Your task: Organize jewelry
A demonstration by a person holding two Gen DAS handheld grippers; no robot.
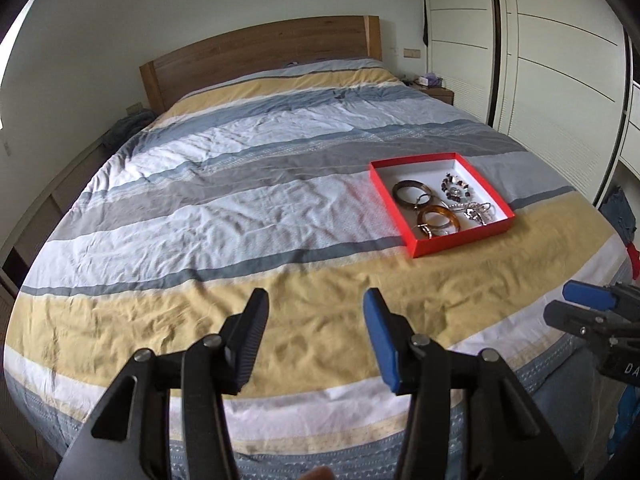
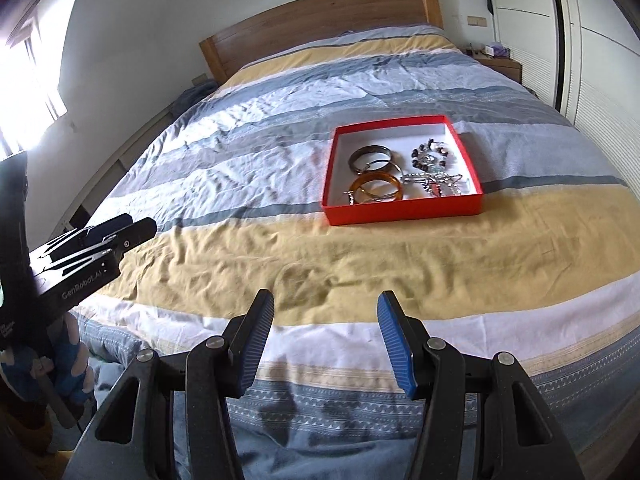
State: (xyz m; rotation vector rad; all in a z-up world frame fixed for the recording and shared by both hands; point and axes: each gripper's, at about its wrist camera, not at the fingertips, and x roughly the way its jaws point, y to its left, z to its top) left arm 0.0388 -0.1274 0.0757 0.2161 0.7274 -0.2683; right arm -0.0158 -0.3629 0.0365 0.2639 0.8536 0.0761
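A home bedroom: a made bed (image 1: 248, 184) with wooden headboard (image 1: 260, 52), a nightstand (image 1: 434, 92), and white wardrobe doors (image 1: 560, 60).

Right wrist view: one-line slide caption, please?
Open right tool above striped bed, facing a red box of bangles and beads.

Red box (image 2: 404, 208) on striped bed (image 2: 280, 248)

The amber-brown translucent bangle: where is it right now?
In both wrist views the amber-brown translucent bangle lies inside the red shallow box on the striped bedspread, at its near edge, just in front of the dark bangle.
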